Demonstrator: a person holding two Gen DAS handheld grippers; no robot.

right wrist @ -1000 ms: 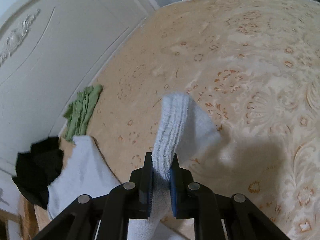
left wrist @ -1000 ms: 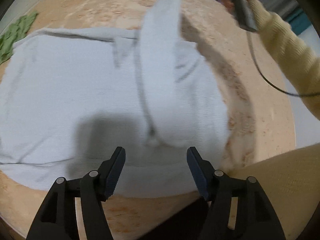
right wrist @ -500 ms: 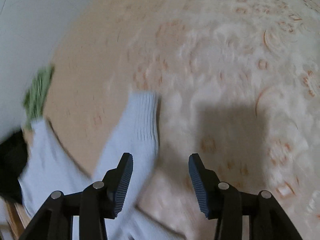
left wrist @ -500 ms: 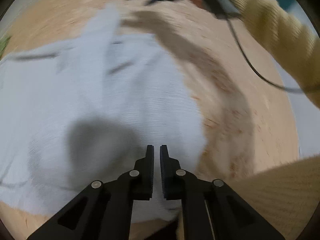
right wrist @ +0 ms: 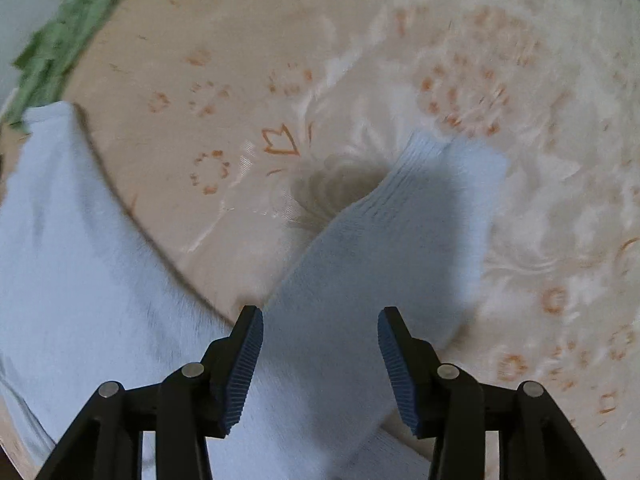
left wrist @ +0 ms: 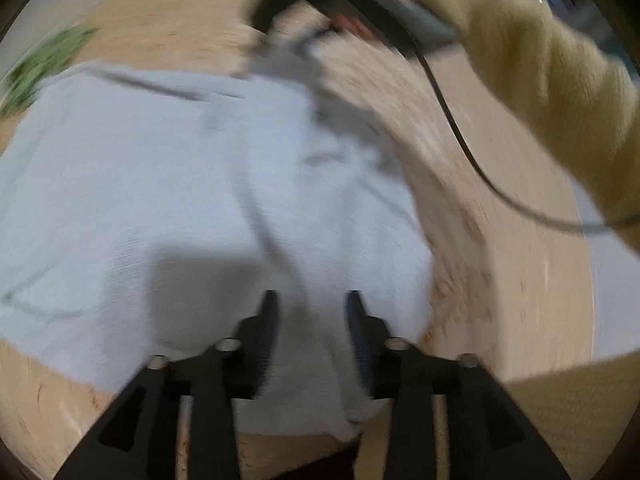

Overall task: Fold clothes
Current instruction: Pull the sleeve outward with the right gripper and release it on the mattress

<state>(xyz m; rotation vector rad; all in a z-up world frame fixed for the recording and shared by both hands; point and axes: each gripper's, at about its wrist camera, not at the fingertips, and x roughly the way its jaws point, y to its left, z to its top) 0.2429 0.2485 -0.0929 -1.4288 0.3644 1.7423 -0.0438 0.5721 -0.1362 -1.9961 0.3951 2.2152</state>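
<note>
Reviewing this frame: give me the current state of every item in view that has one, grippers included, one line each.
Light blue sweater: spread flat on the patterned bedspread, unfolded.
Sweater sleeve: stretched out sideways, released, cuff lying on the bedspread.
Green garment: crumpled at the bed's far edge.
Left gripper: jaws opening over the sweater hem, nothing pinched.
Right gripper: open, poised above the sleeve, not gripping.

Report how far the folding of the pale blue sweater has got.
Done: pale blue knit sweater spread flat on the patterned beige bedspread. In hand: nothing gripped; right claw open over the ribbed-cuff sleeve, left claw opening above the hem. Left: all folds.
</note>
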